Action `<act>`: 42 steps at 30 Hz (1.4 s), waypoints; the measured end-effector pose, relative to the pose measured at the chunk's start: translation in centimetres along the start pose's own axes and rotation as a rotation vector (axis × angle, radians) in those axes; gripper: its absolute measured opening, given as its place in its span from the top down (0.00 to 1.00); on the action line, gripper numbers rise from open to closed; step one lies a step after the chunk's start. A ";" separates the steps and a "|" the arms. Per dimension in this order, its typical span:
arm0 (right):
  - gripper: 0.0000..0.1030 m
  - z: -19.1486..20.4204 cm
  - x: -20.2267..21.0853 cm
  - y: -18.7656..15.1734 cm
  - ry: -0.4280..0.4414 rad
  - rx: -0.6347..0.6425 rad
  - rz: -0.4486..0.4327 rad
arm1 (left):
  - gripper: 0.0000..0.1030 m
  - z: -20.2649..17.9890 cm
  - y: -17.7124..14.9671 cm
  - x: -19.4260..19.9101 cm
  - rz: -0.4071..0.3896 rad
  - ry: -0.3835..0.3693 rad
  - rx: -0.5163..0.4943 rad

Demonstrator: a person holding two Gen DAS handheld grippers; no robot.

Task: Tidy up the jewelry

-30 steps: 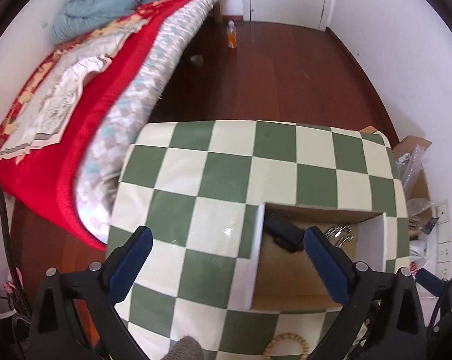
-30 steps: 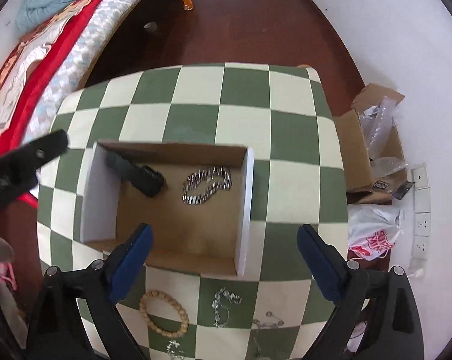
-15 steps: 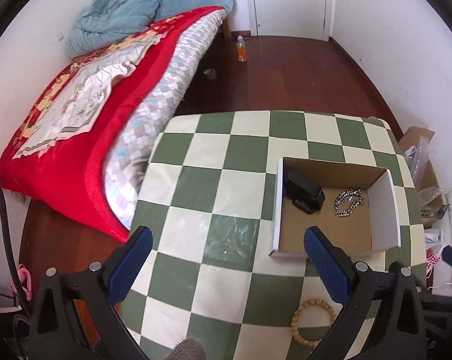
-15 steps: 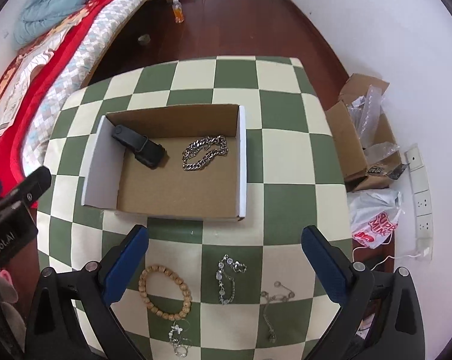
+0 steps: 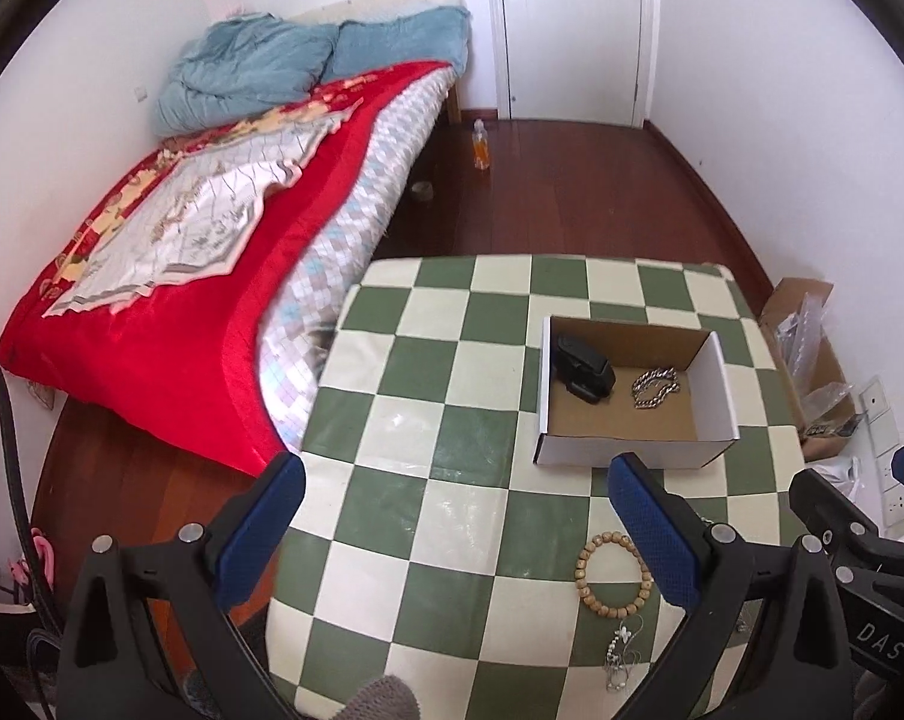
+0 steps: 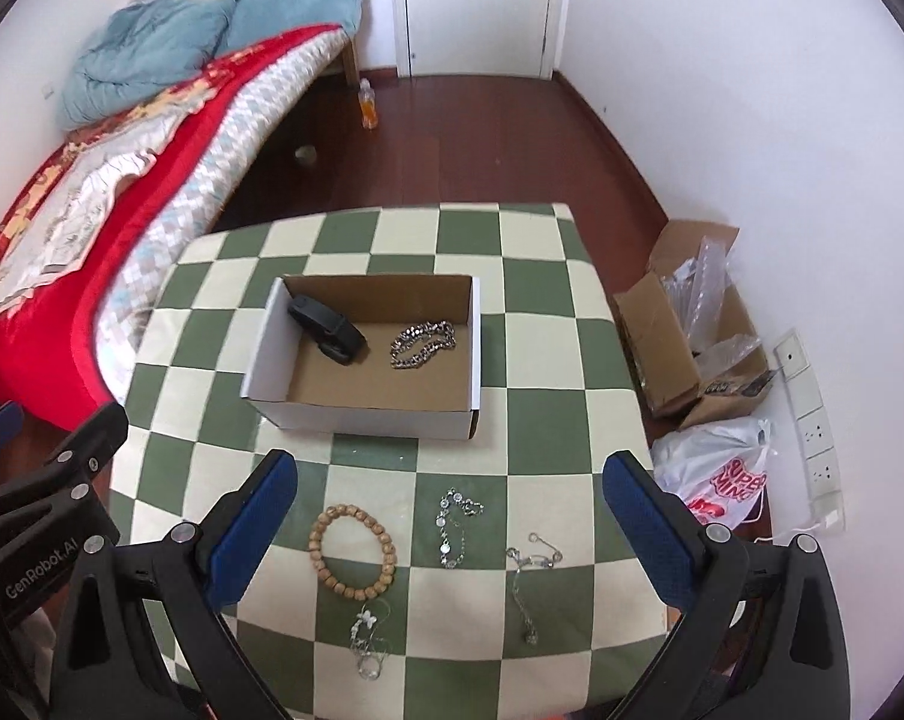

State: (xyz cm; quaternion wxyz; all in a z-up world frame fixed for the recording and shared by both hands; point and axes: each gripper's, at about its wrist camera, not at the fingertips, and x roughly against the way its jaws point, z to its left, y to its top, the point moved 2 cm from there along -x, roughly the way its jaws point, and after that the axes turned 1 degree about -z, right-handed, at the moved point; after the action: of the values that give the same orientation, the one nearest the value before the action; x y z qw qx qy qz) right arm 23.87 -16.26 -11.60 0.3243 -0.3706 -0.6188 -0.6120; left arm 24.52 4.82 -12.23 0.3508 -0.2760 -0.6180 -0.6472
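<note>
Cardboard formed the open box (image 6: 368,354) standing mid-bench on the green-and-cream checked cloth (image 6: 535,360), and it already held a black band (image 6: 327,329) and a heavy silver chain (image 6: 423,344), lying apart on its floor. Four pieces waited outside it on the near part of the bench: a wooden bead bracelet (image 6: 352,549), a crystal-link bracelet (image 6: 455,525) just beside it, a thin silver chain (image 6: 526,576) further right, and a small tangled piece (image 6: 369,639) nearest the edge. The right gripper (image 6: 449,528) hovered above these with its jaws spread wide and nothing between them; the left gripper (image 5: 454,531) was likewise wide open and empty, off to the left side of the bench, with the bead bracelet (image 5: 612,564) behind its right finger.

The step in hand looked like picking the next loose piece, probably with the right gripper. The bead bracelet seemed the easiest choice: thick, stiff and easy to pinch across one side of its ring. A good grasp would come straight down with one finger inside the loop and one outside, closing on the beads and not the cloth. The fine chains would likely slip or trail, so they called for a pinch at a bunched part and a high lift over the box's near wall before release
</note>
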 end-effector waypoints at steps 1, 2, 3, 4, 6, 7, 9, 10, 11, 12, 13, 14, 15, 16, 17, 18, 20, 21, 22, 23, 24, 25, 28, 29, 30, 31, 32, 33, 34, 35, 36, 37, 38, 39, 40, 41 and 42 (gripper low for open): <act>0.00 0.0 0.9 -0.2 0.005 -0.002 -0.015 | 0.00 0.2 -0.1 0.6 -0.005 -0.007 0.005; 0.00 0.1 1.7 -0.4 0.010 -0.002 -0.028 | 0.00 0.4 -0.1 1.0 0.001 -0.014 0.008; 0.00 0.1 2.2 -0.5 0.014 -0.001 -0.038 | 0.00 0.5 -0.3 1.3 0.007 -0.014 0.010; 0.00 0.1 2.8 -0.7 0.020 -0.004 -0.045 | 0.00 0.6 -0.6 1.5 0.012 -0.011 0.008; 0.00 -0.3 3.8 -1.3 0.041 -0.020 -0.051 | 0.00 0.6 -1.4 1.6 0.027 0.004 -0.001; 0.00 -0.5 4.1 -1.6 0.042 -0.022 -0.049 | 0.00 0.5 -2.0 1.4 0.038 0.013 -0.002; 0.00 -1.2 4.2 -2.4 0.039 -0.033 -0.039 | 0.00 0.3 -3.3 0.0 0.090 0.023 0.000; 0.00 -1.7 4.0 -2.9 0.040 -0.043 -0.026 | 0.00 0.2 -4.0 -0.7 0.120 0.022 0.005; 0.00 -2.5 3.5 -3.5 0.037 -0.063 -0.002 | 0.00 0.0 -4.7 -1.5 0.147 0.019 0.011; 0.00 -3.2 2.9 -4.0 0.039 -0.079 0.016 | 0.00 -0.2 -5.6 -2.9 0.189 0.020 0.019; 0.00 -4.2 2.1 -4.7 0.042 -0.105 0.044 | 0.00 -0.5 -6.1 -3.9 0.215 0.025 0.017; 0.00 -5.2 1.2 -5.3 0.039 -0.131 0.071 | 0.00 -0.8 -6.7 -4.8 0.235 0.031 0.012; 0.00 -6.3 0.3 -6.0 0.043 -0.158 0.096 | 0.00 -1.2 -7.3 -5.8 0.257 0.042 0.003; 0.01 -7.2 -0.6 -6.7 0.054 -0.185 0.117 | 0.00 -1.7 -7.9 -7.0 0.279 0.052 -0.010; 0.05 -8.0 -1.5 -7.3 0.060 -0.208 0.131 | 0.00 -2.1 -8.2 -7.9 0.298 0.055 -0.017; 0.07 -9.0 -2.6 -8.0 0.053 -0.230 0.149 | 0.00 -2.6 -8.6 -8.8 0.317 0.057 -0.021; 0.16 -10.5 -4.9 -9.3 0.041 -0.254 0.200 | 0.00 -3.7 -9.1 -10.9 0.362 0.061 -0.033; 0.17 -10.9 -5.8 -9.8 0.044 -0.264 0.220 | 0.00 -4.0 -9.3 -11.5 0.375 0.060 -0.034; 0.17 -11.3 -6.9 -10.3 0.046 -0.275 0.245 | 0.00 -4.6 -9.4 -12.5 0.393 0.057 -0.038; 0.17 -11.5 -8.1 -10.9 0.053 -0.281 0.271 | 0.00 -5.1 -9.6 -13.5 0.415 0.060 -0.045; 0.17 -11.5 -9.1 -11.3 0.056 -0.279 0.292 | 0.01 -5.5 -9.8 -14.3 0.432 0.058 -0.051; 0.17 -11.5 -9.9 -11.6 0.054 -0.274 0.314 | 0.01 -5.9 -10.0 -14.8 0.449 0.058 -0.057; 0.17 -10.9 -11.9 -13.1 0.057 -0.257 0.372 | 0.01 -6.5 -10.6 -15.3 0.461 0.060 -0.071; 0.17 -10.6 -12.4 -13.6 0.057 -0.250 0.386 | 0.01 -6.6 -10.9 -15.0 0.456 0.055 -0.078; 0.18 -10.6 -12.5 -13.9 0.055 -0.246 0.393 | 0.01 -6.8 -11.6 -14.5 0.457 0.036 -0.089; 0.23 -10.5 -12.7 -14.3 0.055 -0.243 0.398 | 0.01 -6.9 -12.1 -14.1 0.460 0.025 -0.097; 0.28 -10.2 -12.8 -14.8 0.061 -0.237 0.406 | 0.01 -7.0 -12.9 -13.6 0.470 0.007 -0.103; 0.31 -10.0 -12.9 -15.1 0.061 -0.228 0.412 | 0.01 -7.2 -13.3 -13.3 0.476 -0.005 -0.103; 0.38 -9.7 -12.9 -15.4 0.061 -0.216 0.415 | 0.01 -7.3 -13.9 -13.0 0.483 -0.018 -0.104; 0.44 -9.2 -13.0 -15.9 0.060 -0.199 0.418 | 0.01 -7.5 -14.6 -12.6 0.488 -0.027 -0.104; 0.47 -8.9 -13.0 -16.1 0.046 -0.175 0.415 | 0.01 -7.6 -14.9 -12.5 0.490 -0.031 -0.105; 0.54 -8.3 -12.8 -16.4 0.023 -0.134 0.395 | 0.01 -8.0 -15.4 -12.3 0.496 -0.039 -0.110; 0.65 -8.0 -12.7 -16.6 0.004 -0.112 0.385 | 0.02 -8.5 -15.8 -12.2 0.500 -0.049 -0.119; 0.74 -7.6 -12.5 -16.8 -0.014 -0.089 0.371 | 0.04 -9.0 -16.2 -12.0 0.504 -0.052 -0.136; 0.90 -7.4 -12.4 -17.0 -0.016 -0.078 0.359 | 0.05 -9.6 -16.4 -11.9 0.506 -0.054 -0.152; 0.90 -7.4 -12.3 -17.2 -0.006 -0.079 0.356 | 0.06 -10.1 -16.7 -11.7 0.504 -0.067 -0.162; 0.90 -7.7 -12.2 -17.3 0.006 -0.090 0.355 | 0.06 -10.6 -16.8 -11.6 0.499 -0.078 -0.171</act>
State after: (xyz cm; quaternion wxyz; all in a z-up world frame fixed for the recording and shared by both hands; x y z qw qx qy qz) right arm 14.95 -24.28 -30.71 0.4122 -0.4866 -0.5147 -0.5731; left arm 18.92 -4.58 -32.47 0.4510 -0.4733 -0.4866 -0.5795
